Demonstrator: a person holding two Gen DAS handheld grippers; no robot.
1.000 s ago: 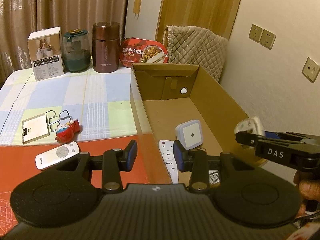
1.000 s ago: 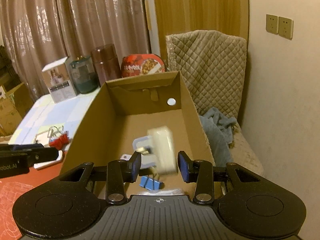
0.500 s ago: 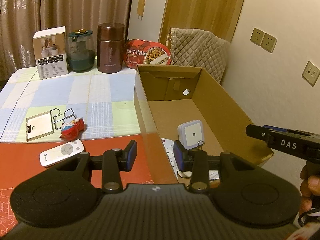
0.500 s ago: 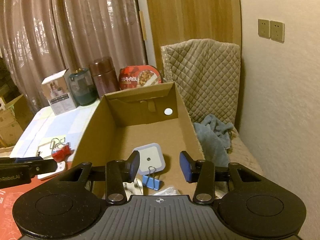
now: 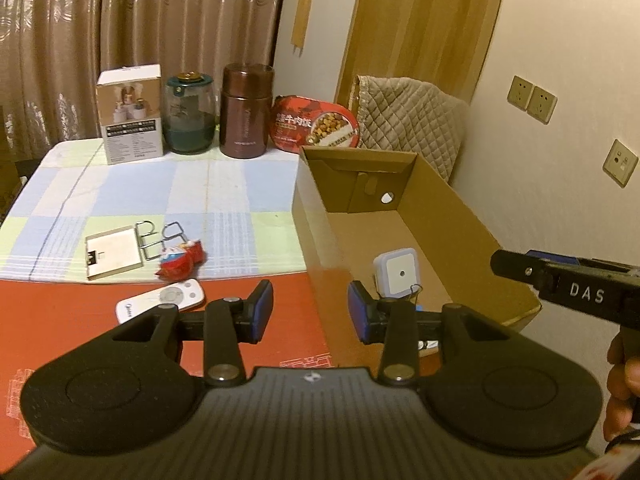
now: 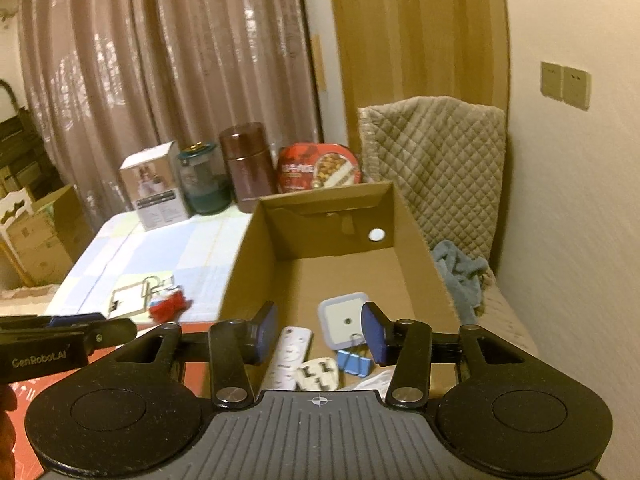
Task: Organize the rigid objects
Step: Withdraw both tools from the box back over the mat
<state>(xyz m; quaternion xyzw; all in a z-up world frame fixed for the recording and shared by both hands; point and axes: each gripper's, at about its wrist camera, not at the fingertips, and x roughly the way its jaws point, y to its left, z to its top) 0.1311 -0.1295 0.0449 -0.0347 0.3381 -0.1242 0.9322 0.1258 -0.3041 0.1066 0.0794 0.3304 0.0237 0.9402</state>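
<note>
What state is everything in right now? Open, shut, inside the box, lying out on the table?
Left hand-held gripper: open, empty.
Right hand-held gripper: open, empty.
Cardboard box: open-topped.
Night light: in the box.
Blue clip: in the box.
White remote: lying on the table.
Red toy: lying on the table.
Brown flask: upright, lid on.
Glass jar: upright, lid on.

The box (image 6: 416,256) is matt brown cardboard, its cut edges rough. The night light (image 6: 346,320) in it is smooth white plastic, and the clip (image 6: 354,362) beside it is glossy blue with wire handles. On the counter (image 5: 60,320), a checked cloth (image 5: 120,192) meets a smooth red mat. The flask (image 5: 246,116) shines like brown metal; the jar (image 5: 190,120) looks glassy. The fingers (image 5: 262,312) carry matt blue pads.
</note>
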